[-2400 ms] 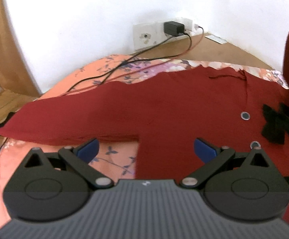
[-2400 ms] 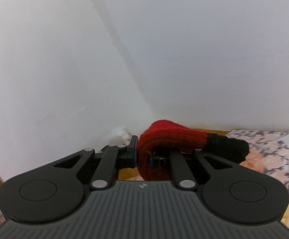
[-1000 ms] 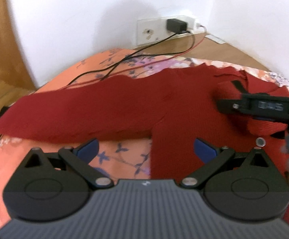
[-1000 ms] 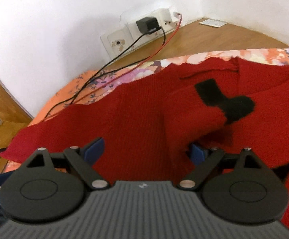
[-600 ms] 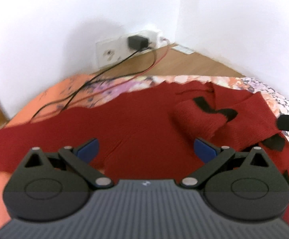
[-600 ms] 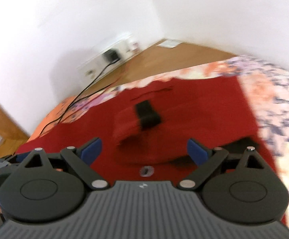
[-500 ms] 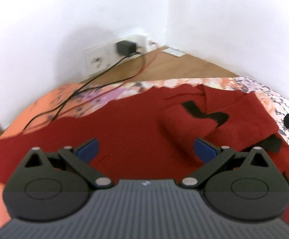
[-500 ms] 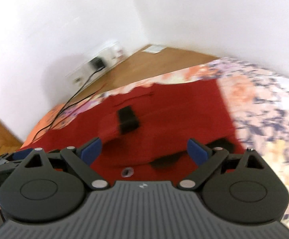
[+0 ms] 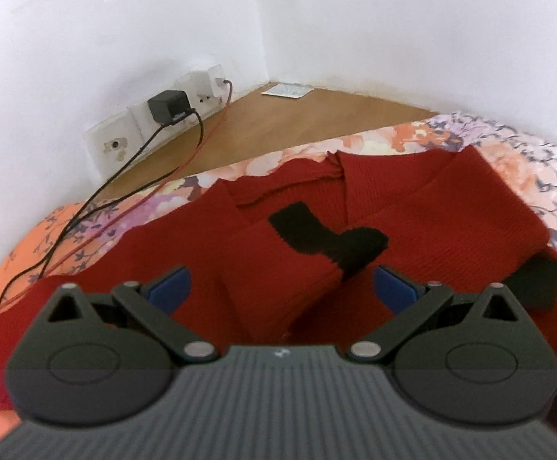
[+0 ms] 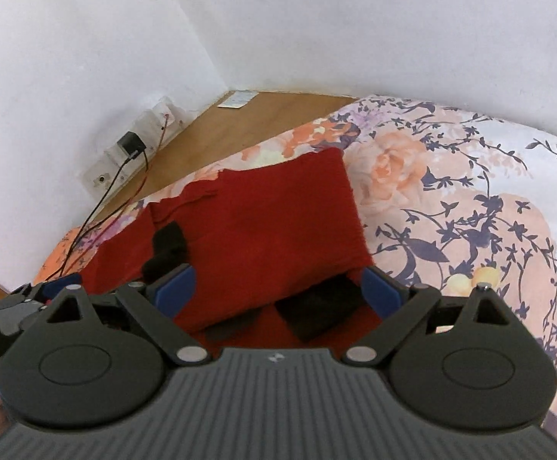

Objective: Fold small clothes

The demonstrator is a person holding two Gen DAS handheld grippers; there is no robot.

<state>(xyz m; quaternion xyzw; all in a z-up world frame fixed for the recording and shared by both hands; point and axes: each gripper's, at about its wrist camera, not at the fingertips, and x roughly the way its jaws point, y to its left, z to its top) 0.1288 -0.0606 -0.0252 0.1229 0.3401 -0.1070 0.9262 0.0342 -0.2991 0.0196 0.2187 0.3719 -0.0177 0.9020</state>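
A small red knit sweater (image 9: 186,253) with black trim lies on a floral bedsheet (image 10: 451,199). Its right sleeve (image 9: 451,226) is folded across the body, the black cuff (image 9: 328,237) lying near the middle. In the right wrist view the folded red sweater (image 10: 278,222) lies ahead, a black patch (image 10: 316,314) near my fingers. My left gripper (image 9: 280,285) is open and empty just above the folded sleeve. My right gripper (image 10: 278,287) is open and empty above the sweater's right side. The left gripper also shows at the left edge of the right wrist view (image 10: 48,287).
The wall socket panel (image 9: 151,122) with a black charger and cables (image 9: 125,176) sits at the wall behind the bed. A wooden ledge (image 9: 278,122) runs along the white walls. The floral sheet extends to the right (image 10: 489,249).
My right gripper carried the sleeve across the sweater, let it go and pulled back to the right. My left gripper shifted right over the folded sleeve.
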